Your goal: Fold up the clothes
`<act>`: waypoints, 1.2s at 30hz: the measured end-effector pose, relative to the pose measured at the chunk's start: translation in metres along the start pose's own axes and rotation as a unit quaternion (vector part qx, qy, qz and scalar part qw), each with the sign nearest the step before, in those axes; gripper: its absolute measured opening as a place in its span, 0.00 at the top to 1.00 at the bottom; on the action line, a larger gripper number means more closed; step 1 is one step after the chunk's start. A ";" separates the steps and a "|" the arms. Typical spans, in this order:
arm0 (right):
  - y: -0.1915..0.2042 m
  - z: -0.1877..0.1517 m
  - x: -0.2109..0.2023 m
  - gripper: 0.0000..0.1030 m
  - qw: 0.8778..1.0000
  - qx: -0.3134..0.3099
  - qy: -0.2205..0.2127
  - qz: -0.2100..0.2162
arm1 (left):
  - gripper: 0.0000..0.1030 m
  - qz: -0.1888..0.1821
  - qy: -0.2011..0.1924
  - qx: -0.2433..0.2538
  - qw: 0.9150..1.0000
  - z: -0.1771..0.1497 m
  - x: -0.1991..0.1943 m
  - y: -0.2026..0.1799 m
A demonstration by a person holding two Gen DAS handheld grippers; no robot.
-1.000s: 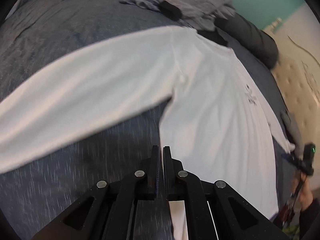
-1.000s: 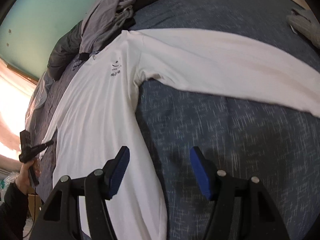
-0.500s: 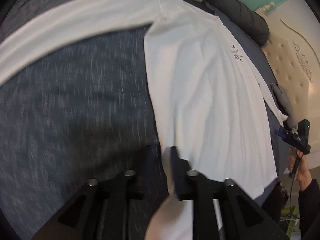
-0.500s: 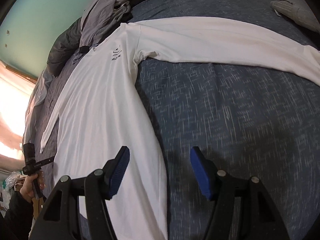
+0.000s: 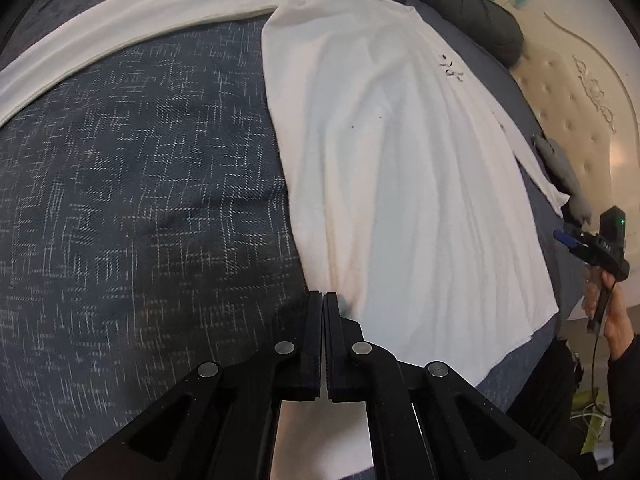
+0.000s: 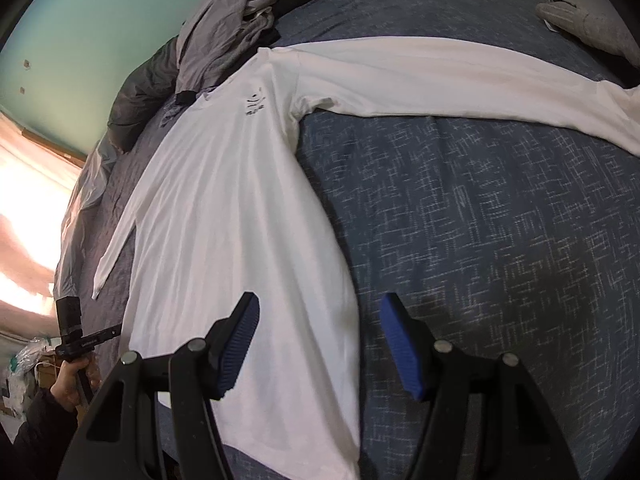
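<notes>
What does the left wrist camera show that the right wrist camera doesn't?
Only the left wrist view shows the cream tufted headboard and the left gripper, jaws just closed, nothing visibly between them. Only the right wrist view shows the crumpled grey garment at the teal wall, and the right gripper, open above the shirt's edge. Both show the white long-sleeved shirt spread flat on the dark blue bedspread.
</notes>
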State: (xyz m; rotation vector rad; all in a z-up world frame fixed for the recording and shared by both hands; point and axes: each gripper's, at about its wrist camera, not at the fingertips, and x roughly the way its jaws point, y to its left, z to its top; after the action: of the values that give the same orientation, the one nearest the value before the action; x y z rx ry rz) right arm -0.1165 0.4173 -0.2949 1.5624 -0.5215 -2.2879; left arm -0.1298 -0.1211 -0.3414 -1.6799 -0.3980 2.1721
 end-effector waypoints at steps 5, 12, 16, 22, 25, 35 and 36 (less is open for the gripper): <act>0.003 -0.002 -0.006 0.38 1.000 -0.006 -0.003 -0.001 | 1.00 0.018 -0.020 -0.013 1.000 -0.001 -0.014 0.004; -0.001 -0.005 -0.004 0.38 1.000 -0.002 0.004 -0.012 | 1.00 0.060 -0.044 -0.051 0.996 0.005 -0.033 0.036; -0.005 -0.011 0.000 0.38 1.000 -0.002 0.014 -0.019 | 1.00 0.034 -0.040 -0.052 0.997 0.002 -0.031 0.034; -0.007 -0.026 0.010 0.38 0.996 -0.023 0.062 -0.056 | 0.74 0.025 0.001 -0.006 1.000 -0.009 -0.013 0.013; -0.010 -0.038 0.015 0.38 0.995 -0.023 0.083 -0.058 | 0.68 0.020 0.024 -0.011 0.999 -0.015 0.000 0.014; -0.008 -0.074 0.004 0.38 0.990 -0.036 0.125 -0.058 | 0.68 0.017 0.025 -0.007 1.000 -0.043 -0.009 0.011; -0.009 -0.077 0.003 0.38 0.989 -0.039 0.129 -0.062 | 0.68 0.015 0.027 -0.009 0.999 -0.045 -0.010 0.012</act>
State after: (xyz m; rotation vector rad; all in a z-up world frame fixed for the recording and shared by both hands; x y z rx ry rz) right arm -0.0459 0.4148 -0.3271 1.8621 -0.2719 -2.1179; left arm -0.0853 -0.1366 -0.3492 -1.7613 -0.3809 2.1444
